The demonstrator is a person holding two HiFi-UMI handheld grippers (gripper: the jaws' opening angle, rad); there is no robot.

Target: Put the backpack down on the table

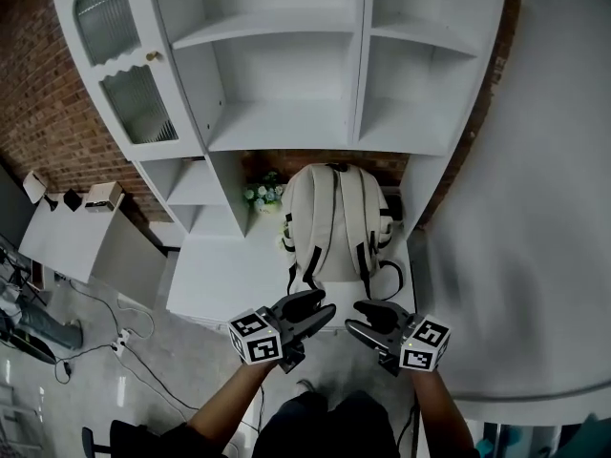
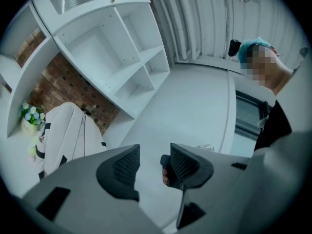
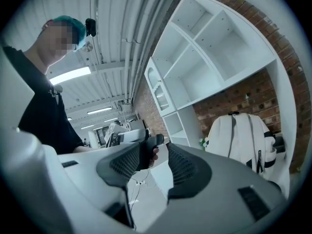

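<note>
The backpack [image 1: 336, 222] stands upright on the white counter [image 1: 221, 277], its back and two shoulder straps turned toward me and its far side close against the brick wall [image 1: 38, 113]. A loose dark strap [image 1: 387, 277] loops out from its lower right onto the counter top.

My left gripper [image 1: 323, 305] and right gripper [image 1: 355, 315] hang side by side at the counter's front edge, tips pointing toward each other, apart from the backpack, with a strip of counter between them and it. The jaws of each are spread moderately wide and hold nothing. In the left gripper view, fingers [image 2: 165, 172] curled on a dark handle show through the gap, well beyond the pads.

A small bunch of pale flowers [image 1: 263, 195] sits just beside the backpack on its left, tucked against the wall. On its right a dark thing [image 1: 392, 205] that I cannot make out stands against it. Open white shelves [image 1: 286, 65] hang above the counter, and to their left a cupboard door with ribbed glass [image 1: 124, 74] is swung open. Left of the counter stands a lower side table [image 1: 67, 241] with a small box [image 1: 102, 196] on it, and cables [image 1: 124, 342] trail over the floor.
</note>
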